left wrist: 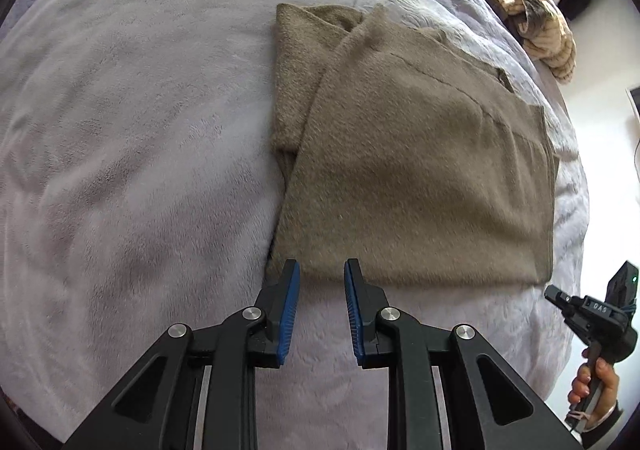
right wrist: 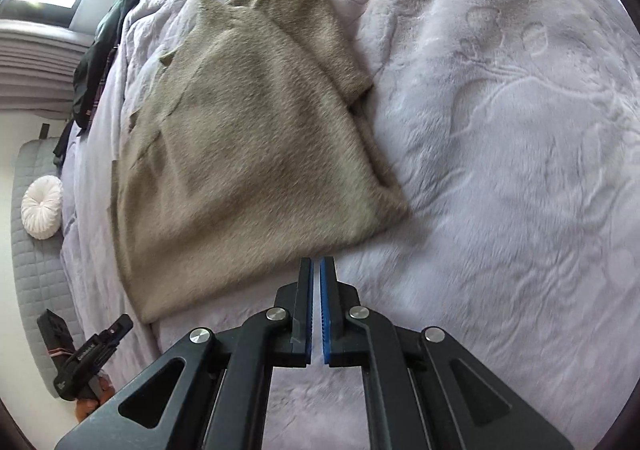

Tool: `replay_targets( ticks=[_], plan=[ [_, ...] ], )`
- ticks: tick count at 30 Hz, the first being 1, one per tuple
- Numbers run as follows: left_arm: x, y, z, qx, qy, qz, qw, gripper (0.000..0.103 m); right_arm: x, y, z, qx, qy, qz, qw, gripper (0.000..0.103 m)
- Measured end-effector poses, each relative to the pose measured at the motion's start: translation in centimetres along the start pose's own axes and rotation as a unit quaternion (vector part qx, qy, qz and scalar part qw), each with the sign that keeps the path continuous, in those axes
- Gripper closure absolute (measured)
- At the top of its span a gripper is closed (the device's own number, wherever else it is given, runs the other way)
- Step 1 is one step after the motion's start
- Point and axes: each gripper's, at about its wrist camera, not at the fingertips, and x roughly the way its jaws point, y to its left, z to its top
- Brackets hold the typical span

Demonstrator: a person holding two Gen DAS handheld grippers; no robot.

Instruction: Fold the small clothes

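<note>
My left gripper (left wrist: pixel 322 270) has its blue pads (left wrist: pixel 290 314) parted with nothing between them, tips poised just at the near edge of the olive-brown garment (left wrist: pixel 420 170); I judge it sits there so I can pinch that near hem for another fold. My right gripper (right wrist: pixel 317 268) has its pads almost together, a thin gap between them and no cloth in it, hovering near the garment's near right corner. The garment lies flat on the pale plush blanket (left wrist: pixel 140 130), already folded into a rough rectangle with a second layer poking out at its far left side. Beyond it, at the far edge of the bed, a heap of other clothes (left wrist: pixel 532 22) waits, well apart.
</note>
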Motion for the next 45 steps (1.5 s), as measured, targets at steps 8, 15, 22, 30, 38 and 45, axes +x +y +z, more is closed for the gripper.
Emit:
replay_targets(
  ticks=[8, 15, 22, 30, 38, 45],
  plan=[
    [-1.6, -1.0, -1.4, 0.026, 0.004, 0.004, 0.9997, 0.077, -0.1, 3.1, -2.4, -0.014, 0.017, 0.017, 1.000, 0.099],
    [-3.0, -0.9, -2.0, 0.026, -0.021, 0.018, 0.9993, 0.000, 0.5, 5.4, -4.1, -0.026, 0.032, 0.023, 0.999, 0.099],
    [-3.1, -0.1, -1.7, 0.020, -0.013, 0.038, 0.9990, 0.000, 1.6, 8.3, -5.3, -0.052, 0.049, 0.022, 0.997, 0.076],
    [-2.7, 0.7, -2.1, 0.030, 0.006, 0.055, 0.9980, 0.000, 2.1, 12.9, -6.5, -0.126, 0.051, 0.016, 0.991, 0.005],
    [-2.4, 1.7, -2.1, 0.025, 0.003, 0.074, 0.9970, 0.000, 3.3, 14.1, -7.4, -0.131, 0.062, 0.011, 0.989, 0.005],
    [-2.1, 2.3, -1.6, 0.023, 0.006, 0.077, 0.9968, 0.000, 3.4, 15.3, -8.0, -0.150, 0.047, 0.031, 0.987, 0.000]
  ],
)
